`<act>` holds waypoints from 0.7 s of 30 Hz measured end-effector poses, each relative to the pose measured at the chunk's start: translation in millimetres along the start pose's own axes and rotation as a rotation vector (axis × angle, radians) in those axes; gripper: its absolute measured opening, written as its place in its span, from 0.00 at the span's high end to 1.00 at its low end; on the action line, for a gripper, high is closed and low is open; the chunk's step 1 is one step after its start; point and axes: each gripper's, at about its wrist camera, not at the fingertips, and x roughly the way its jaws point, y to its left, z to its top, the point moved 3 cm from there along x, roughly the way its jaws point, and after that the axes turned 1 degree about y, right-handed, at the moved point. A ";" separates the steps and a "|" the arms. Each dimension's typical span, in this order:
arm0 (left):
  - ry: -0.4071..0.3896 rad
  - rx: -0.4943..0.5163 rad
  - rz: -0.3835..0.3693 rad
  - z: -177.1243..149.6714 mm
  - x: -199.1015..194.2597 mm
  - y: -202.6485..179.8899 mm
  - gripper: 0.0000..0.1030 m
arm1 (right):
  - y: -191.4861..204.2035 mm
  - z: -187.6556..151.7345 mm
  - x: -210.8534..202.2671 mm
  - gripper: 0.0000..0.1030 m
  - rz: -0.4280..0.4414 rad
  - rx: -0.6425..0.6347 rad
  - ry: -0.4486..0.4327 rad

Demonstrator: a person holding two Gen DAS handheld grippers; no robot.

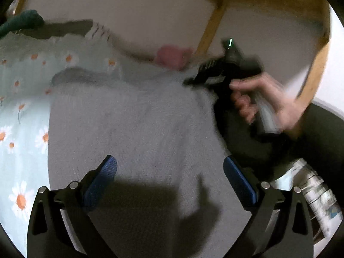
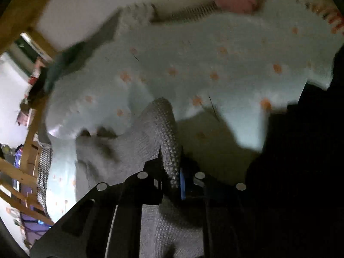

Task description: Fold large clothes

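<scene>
There is one grey knitted sweater [image 1: 133, 124] on one pale blue bedsheet with daisies [image 1: 19, 111]. Two grippers show: the left gripper [image 1: 169, 180] over the sweater and the right gripper [image 2: 172, 172] at its edge. One pink thing [image 1: 172, 57] and one green cloth [image 1: 21, 22] lie beyond the sweater.

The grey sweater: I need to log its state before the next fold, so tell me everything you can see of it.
The grey sweater is a textured, waffle-like knit, pale grey and thick-looking. It lies spread over the daisy-print sheet, and part of it is in shadow. The right gripper is shut on a bunched ridge of it at one edge. The left gripper is open above it, touching nothing.
</scene>
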 end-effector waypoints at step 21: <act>0.044 0.254 0.372 -34.4 41.0 -30.9 0.04 | 51.5 -234.4 -170.5 0.03 0.059 -0.467 -0.207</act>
